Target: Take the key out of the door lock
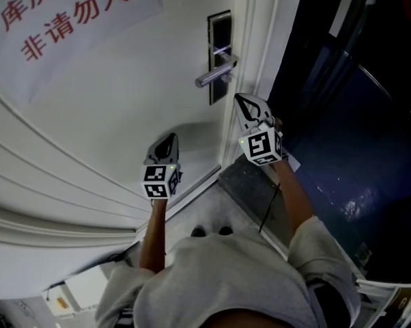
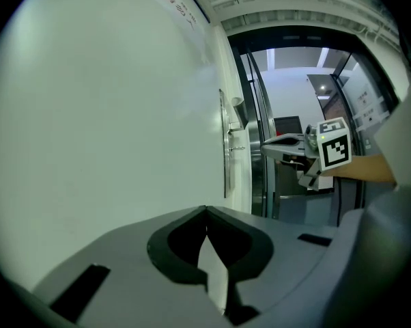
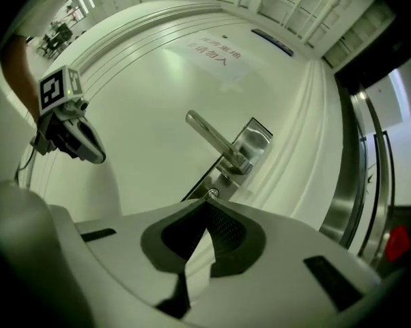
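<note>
Door lock [image 3: 252,141] lies beyond the right gripper [image 3: 207,202]; its jaws and those of the left gripper [image 2: 206,209] are closed, empty.

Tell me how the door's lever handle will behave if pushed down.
The lever handle looks like polished metal, so it is probably stiff and slippery. As a smooth bar, it may let a push slide toward its free end. Fixed to the lock plate, it likely pivots rather than lifting away.

On the door [image 1: 123,101], the lock plate [image 1: 219,29] with its handle [image 1: 212,76] sits by the right edge; the sign [image 1: 62,26] hangs up and left of it.
</note>
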{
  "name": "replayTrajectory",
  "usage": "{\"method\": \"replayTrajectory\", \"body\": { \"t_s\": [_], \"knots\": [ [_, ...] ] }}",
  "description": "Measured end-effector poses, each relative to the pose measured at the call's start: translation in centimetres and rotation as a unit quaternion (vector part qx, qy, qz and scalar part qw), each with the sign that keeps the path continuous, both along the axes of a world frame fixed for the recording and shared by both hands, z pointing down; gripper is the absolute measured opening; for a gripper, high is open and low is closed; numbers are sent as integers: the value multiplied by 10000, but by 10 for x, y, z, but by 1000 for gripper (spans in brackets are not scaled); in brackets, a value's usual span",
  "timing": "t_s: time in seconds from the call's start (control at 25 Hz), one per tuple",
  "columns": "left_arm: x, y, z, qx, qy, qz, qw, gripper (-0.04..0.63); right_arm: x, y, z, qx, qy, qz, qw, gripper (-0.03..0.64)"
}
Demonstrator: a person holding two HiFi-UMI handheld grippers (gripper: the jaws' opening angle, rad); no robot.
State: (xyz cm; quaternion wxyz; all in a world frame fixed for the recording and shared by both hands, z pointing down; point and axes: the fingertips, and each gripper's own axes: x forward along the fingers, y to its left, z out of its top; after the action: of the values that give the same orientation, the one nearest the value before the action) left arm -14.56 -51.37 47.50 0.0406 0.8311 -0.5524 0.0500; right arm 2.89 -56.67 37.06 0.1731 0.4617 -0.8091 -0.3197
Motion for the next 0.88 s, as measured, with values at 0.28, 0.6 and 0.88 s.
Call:
{"method": "replayTrajectory", "body": {
  "t_s": [0.28, 0.6, 0.88],
  "knots": [
    [-1, -2, 1, -16, -27, -30, 10000, 18, -10, -15, 6, 934, 2264, 137, 9695, 23],
    [2, -2, 4, -88, -21, -16, 10000, 18, -8, -24, 20, 1357, 3450, 171, 9286, 23],
    [2, -1, 3, -48, -20, -27, 10000, 18, -2, -32, 20, 1234, 3366, 305, 9330, 26]
  ]
}}
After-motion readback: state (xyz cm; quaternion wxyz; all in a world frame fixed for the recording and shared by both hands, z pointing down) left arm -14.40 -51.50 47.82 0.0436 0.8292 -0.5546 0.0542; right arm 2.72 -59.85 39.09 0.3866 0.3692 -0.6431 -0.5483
